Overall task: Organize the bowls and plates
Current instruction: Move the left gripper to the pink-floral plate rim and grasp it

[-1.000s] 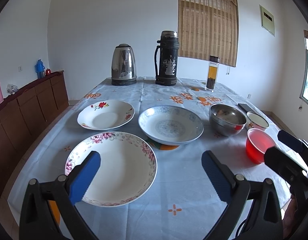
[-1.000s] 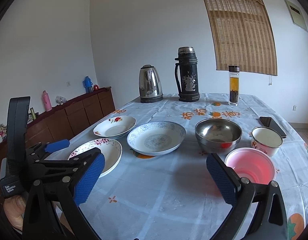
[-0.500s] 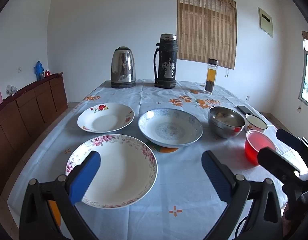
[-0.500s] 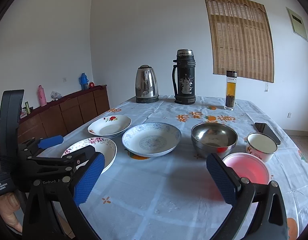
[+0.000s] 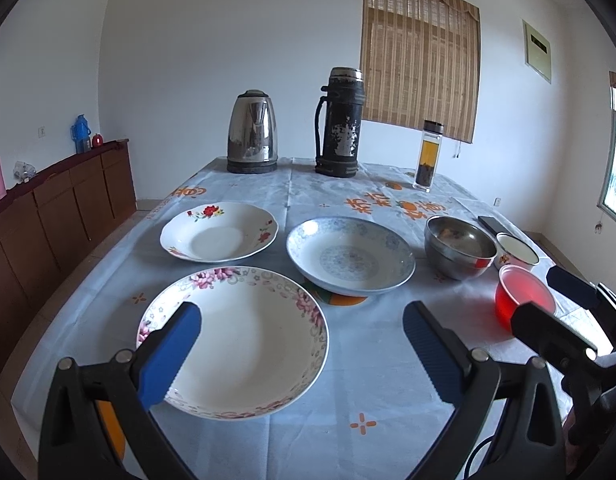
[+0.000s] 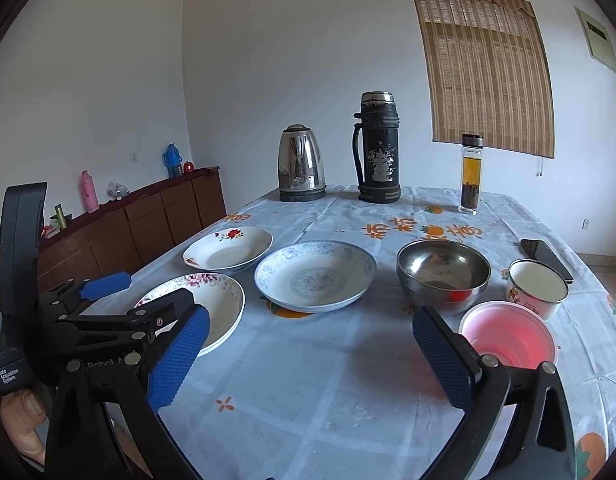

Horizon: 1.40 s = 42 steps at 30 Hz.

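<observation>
Three plates lie on the table: a pink-flowered plate [image 5: 244,340] nearest me, a red-flowered plate [image 5: 218,232] behind it, and a blue-patterned plate [image 5: 349,256] in the middle. To the right stand a steel bowl [image 5: 459,246], a white enamel cup [image 5: 515,252] and a red plastic bowl [image 5: 523,296]. My left gripper [image 5: 300,344] is open and empty, its left finger over the pink-flowered plate's near rim. My right gripper [image 6: 311,354] is open and empty above the cloth, its right finger beside the red bowl [image 6: 507,340].
A steel kettle [image 5: 252,132], a black thermos [image 5: 339,122] and a glass tea bottle [image 5: 427,156] stand at the table's far end. A phone [image 6: 545,254] lies at the right edge. A wooden sideboard [image 5: 48,208] runs along the left wall.
Both views have tilted up slightly, so the table and dishes sit lower in frame. Both grippers stay open and no dish has moved.
</observation>
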Each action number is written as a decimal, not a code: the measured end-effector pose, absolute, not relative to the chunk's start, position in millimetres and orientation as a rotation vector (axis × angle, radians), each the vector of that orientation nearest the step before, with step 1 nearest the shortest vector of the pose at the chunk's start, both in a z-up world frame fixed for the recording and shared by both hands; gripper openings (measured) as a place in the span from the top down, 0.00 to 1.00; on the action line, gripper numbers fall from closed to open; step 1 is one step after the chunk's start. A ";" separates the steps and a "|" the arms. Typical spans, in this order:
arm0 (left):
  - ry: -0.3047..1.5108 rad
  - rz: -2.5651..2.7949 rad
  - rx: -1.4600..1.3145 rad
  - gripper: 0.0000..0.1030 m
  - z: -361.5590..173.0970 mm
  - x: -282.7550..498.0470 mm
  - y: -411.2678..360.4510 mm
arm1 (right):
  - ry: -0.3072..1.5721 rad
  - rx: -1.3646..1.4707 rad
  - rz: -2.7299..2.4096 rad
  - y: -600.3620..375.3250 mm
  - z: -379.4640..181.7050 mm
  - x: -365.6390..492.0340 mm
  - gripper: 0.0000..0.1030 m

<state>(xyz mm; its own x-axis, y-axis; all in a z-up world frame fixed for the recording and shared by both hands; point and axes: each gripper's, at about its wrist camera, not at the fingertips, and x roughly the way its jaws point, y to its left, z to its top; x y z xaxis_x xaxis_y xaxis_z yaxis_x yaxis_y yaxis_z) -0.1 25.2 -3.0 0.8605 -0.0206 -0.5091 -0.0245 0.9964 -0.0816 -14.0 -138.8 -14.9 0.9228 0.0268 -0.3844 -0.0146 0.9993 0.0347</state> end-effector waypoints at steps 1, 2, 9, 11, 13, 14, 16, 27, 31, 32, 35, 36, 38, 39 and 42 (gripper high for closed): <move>0.537 0.006 -0.089 0.00 -4.1 0.3 27.7 | 0.399 0.026 0.027 -136.5 -15.5 -12.4 0.01; 0.538 0.006 -0.092 0.00 -4.5 0.4 29.7 | 0.402 0.021 0.038 -133.9 -16.4 -11.3 0.01; 0.544 0.011 -0.110 0.00 -7.5 2.9 44.6 | 0.422 0.004 0.054 -118.6 -21.0 2.0 0.01; 0.544 0.016 -0.102 0.00 -8.0 4.1 46.7 | 0.429 -0.001 0.049 -116.1 -20.8 7.8 0.01; 0.546 0.026 -0.098 0.00 -9.1 5.6 51.0 | 0.434 -0.003 0.045 -114.2 -20.6 13.3 0.01; 0.549 0.036 -0.101 0.00 -9.9 7.1 54.1 | 0.438 -0.005 0.044 -112.6 -20.7 16.7 0.02; 0.562 0.036 -0.109 0.01 -12.0 11.0 62.0 | 0.452 -0.008 0.050 -109.1 -22.3 24.5 0.08; 0.641 0.087 -0.154 0.20 -35.3 28.5 112.1 | 0.550 -0.002 0.099 -90.3 -43.4 69.8 0.29; 0.664 0.104 -0.169 0.34 -44.0 34.4 126.8 | 0.585 -0.009 0.105 -86.9 -52.5 84.8 0.34; 0.672 0.112 -0.174 0.37 -46.5 36.3 130.8 | 0.594 -0.007 0.109 -86.4 -55.1 88.7 0.38; 0.697 0.122 -0.195 0.52 -54.0 41.9 143.0 | 0.624 -0.006 0.125 -84.6 -62.1 101.5 0.48; 0.701 0.128 -0.202 0.56 -56.4 43.3 146.8 | 0.631 -0.005 0.131 -83.5 -64.1 105.2 0.50; 0.707 0.137 -0.215 0.60 -61.4 46.0 154.0 | 0.644 -0.006 0.145 -80.4 -68.2 112.1 0.55; 0.711 0.139 -0.221 0.62 -63.9 46.9 157.4 | 0.652 -0.008 0.154 -78.3 -70.6 116.9 0.61; 0.737 0.133 -0.242 0.69 -69.9 51.4 163.5 | 0.685 -0.010 0.184 -70.8 -78.4 127.4 0.67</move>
